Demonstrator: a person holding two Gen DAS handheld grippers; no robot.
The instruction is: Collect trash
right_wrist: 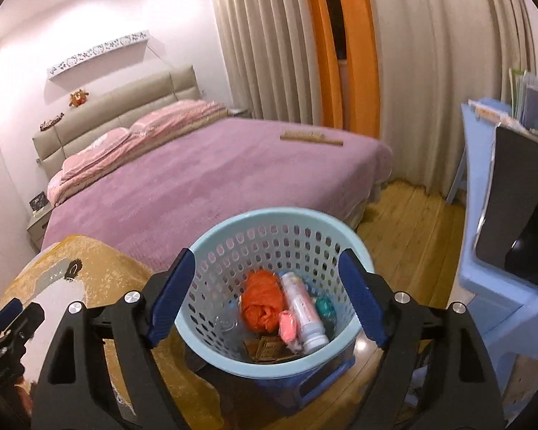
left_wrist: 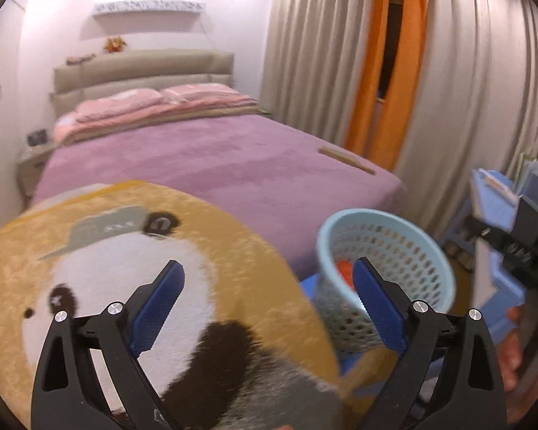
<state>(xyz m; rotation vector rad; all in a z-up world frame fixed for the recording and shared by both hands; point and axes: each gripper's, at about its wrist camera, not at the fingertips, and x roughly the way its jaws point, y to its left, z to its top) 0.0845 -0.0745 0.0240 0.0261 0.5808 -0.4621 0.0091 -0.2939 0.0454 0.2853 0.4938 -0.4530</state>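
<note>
Right hand-held gripper [right_wrist: 265, 295]: jaws spread wide, nothing pinched, held above the pale blue basket [right_wrist: 211, 247]. Left hand-held gripper [left_wrist: 269, 297]: likewise spread and empty, over a panda cushion [left_wrist: 125, 268]. Trash is seen inside the basket (orange wad [right_wrist: 262, 304], pink-white bottle [right_wrist: 305, 311], small pink piece [right_wrist: 288, 324]). Purple bed [right_wrist: 197, 186] lies beyond.

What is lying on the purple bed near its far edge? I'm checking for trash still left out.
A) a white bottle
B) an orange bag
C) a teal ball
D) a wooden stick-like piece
D: a slim wooden piece lies on the bed by the curtain side, while the bottle, orange bag and teal ball sit in the basket.
</note>
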